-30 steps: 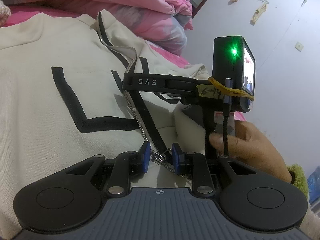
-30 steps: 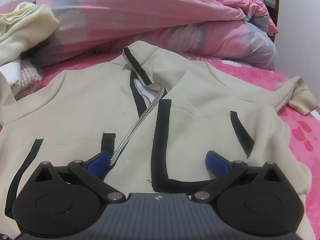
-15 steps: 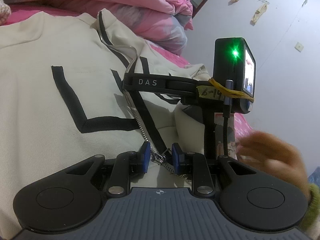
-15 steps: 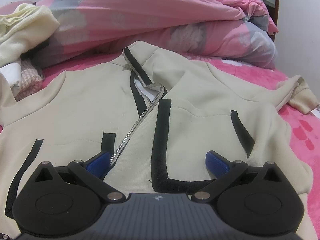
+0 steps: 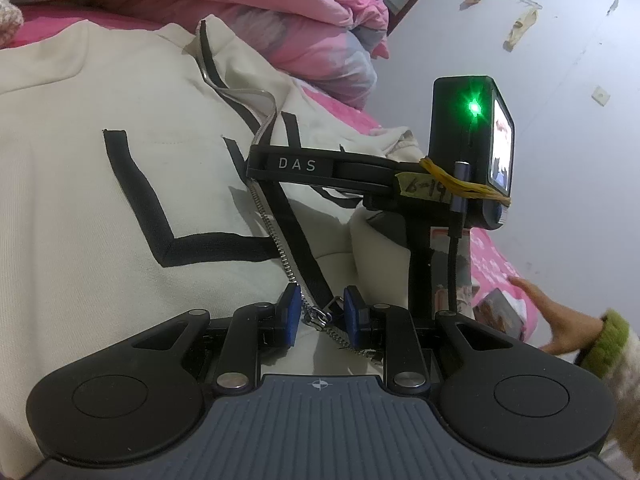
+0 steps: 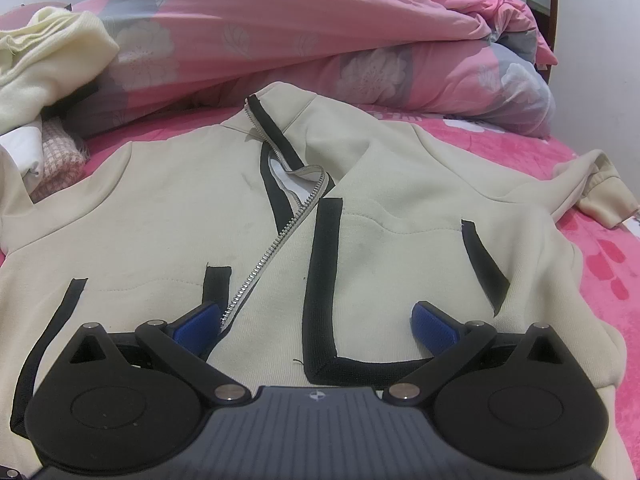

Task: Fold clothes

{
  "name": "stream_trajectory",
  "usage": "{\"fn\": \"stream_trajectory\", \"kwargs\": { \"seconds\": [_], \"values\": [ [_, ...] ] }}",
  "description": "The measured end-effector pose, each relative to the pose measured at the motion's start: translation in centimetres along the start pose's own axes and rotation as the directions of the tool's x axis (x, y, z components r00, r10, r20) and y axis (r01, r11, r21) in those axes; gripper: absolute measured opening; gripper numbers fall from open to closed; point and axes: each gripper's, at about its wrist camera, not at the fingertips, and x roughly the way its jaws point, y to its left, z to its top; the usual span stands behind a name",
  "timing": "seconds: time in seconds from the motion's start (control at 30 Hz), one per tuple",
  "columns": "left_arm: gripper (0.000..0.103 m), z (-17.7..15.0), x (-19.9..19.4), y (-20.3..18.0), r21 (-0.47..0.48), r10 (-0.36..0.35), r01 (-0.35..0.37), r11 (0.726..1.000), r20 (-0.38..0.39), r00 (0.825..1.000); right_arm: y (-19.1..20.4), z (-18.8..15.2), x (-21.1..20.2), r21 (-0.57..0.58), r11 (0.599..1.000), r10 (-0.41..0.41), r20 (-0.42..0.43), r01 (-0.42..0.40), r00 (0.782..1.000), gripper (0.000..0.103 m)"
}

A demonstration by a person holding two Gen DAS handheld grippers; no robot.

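Note:
A cream zip-up jacket (image 6: 168,216) with black trim lies front-up and spread flat on the pink bed. Its zipper (image 6: 276,244) is partly undone at the collar. My left gripper (image 5: 320,314) sits low at the jacket's bottom hem, its blue pads a narrow gap apart. The zipper pull (image 5: 318,314) and the zipper (image 5: 276,240) lie between the pads, and I see no pad pressing on them. My right gripper (image 6: 316,324) rests wide open over the jacket's lower front with nothing between its fingers. Its body (image 5: 468,152) stands beside my left gripper with no hand on it.
A rumpled pink floral quilt (image 6: 304,36) lies behind the jacket. Pale yellow clothes (image 6: 48,60) are piled at the far left. A hand (image 5: 560,332) with a green cuff reaches to a phone (image 5: 498,312) on the bed at the right. A white wall (image 5: 560,80) lies beyond.
The hand that held the right gripper's handle let go and moved right to the phone. Neither gripper nor the jacket has moved.

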Motion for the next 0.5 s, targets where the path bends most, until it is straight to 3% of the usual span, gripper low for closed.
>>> {"fn": "stream_trajectory", "kwargs": {
  "seconds": [0.5],
  "values": [
    [0.024, -0.01, -0.04, 0.03, -0.014, 0.007, -0.007, 1.0, -0.002, 1.0, 0.04, 0.0, 0.0, -0.001, 1.0, 0.001, 0.0, -0.001, 1.0, 0.103]
  ]
}}
